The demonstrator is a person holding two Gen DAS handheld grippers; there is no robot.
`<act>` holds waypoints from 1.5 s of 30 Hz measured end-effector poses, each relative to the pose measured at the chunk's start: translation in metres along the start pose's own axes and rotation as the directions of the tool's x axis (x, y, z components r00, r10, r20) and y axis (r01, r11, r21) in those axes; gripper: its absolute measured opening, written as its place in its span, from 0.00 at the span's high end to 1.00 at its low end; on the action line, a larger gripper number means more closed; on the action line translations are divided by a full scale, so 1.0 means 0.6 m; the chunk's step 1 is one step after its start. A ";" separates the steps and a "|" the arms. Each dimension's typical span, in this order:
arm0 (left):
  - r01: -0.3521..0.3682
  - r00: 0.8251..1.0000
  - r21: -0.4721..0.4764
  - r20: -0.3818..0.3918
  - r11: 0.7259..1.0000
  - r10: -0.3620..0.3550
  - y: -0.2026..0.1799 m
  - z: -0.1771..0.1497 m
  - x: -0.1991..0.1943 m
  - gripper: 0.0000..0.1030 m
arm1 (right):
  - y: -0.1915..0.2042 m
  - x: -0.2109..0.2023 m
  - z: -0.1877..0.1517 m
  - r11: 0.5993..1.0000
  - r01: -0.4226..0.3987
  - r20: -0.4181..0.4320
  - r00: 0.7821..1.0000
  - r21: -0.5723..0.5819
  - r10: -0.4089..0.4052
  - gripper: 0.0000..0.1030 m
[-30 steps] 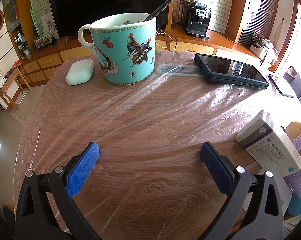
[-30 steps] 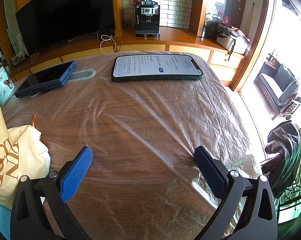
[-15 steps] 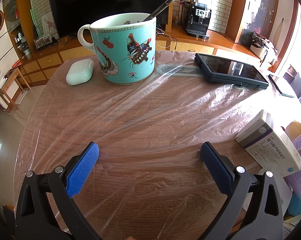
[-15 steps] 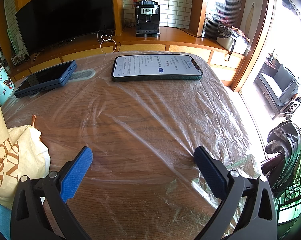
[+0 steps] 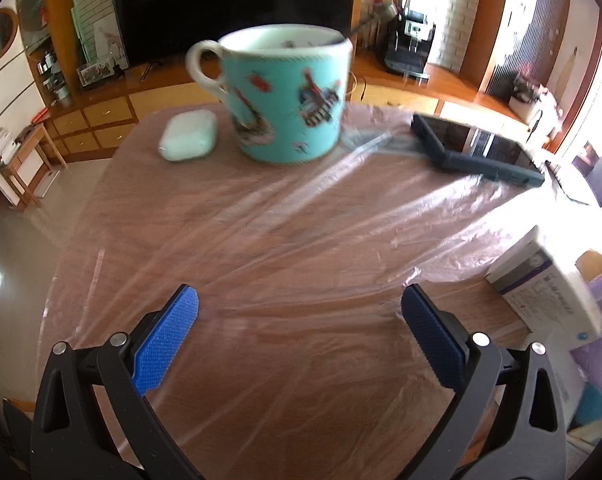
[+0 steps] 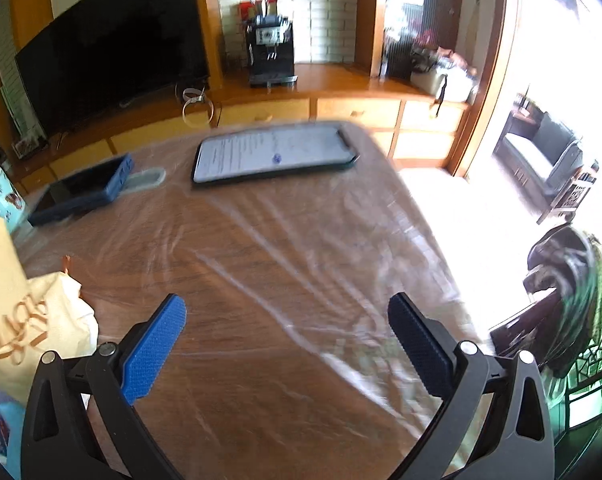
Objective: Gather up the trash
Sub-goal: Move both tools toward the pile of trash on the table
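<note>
Left wrist view first: the round wooden table (image 5: 261, 420), wrapped in a wrinkled clear plastic sheet (image 5: 301, 240), fills most of what I see, and my left gripper (image 5: 300, 308) hangs over its near part with the blue pads spread wide and nothing between them. Far across the sheet stands the turquoise mug (image 5: 287, 96) with a spoon handle poking out, well apart from my claw; a dark tablet (image 5: 477, 148) lies to its right, a white medicine box (image 5: 549, 284) sits at the right edge near my right-hand finger, and a pale green earbud case (image 5: 188, 135) rests just beside the mug on the left. From the right wrist, the same table (image 6: 281, 420) and plastic sheet (image 6: 301, 260) lie under my right gripper (image 6: 287, 310), whose pads are likewise spread with only film below. A cream paper bag (image 6: 17, 320) with brown lettering (the likeliest trash I can see, though I cannot tell for sure) slumps at the left edge, just beside my left-hand finger but not touching it. Beyond, a lit phone (image 6: 275, 154) lies flat at the far rim, with the blue-cased tablet (image 6: 85, 190) to its left.
</note>
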State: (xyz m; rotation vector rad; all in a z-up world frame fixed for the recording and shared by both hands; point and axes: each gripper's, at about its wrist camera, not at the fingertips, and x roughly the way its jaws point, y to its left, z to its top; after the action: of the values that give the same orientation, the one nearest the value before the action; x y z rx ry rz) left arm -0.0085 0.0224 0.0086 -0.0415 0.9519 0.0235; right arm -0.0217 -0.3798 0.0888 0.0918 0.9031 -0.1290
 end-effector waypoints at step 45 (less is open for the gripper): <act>0.478 0.865 0.014 -0.184 0.878 -0.467 -0.384 -0.159 -0.083 0.02 | 0.217 -0.022 0.047 0.906 -0.238 -0.126 0.970 -0.349 0.207 0.04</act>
State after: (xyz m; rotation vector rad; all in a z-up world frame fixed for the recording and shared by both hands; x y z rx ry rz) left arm -0.1064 -0.2123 -0.0003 -0.2258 1.0979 -0.4725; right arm 0.0119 -0.2539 0.1199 -0.1454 0.9831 0.2589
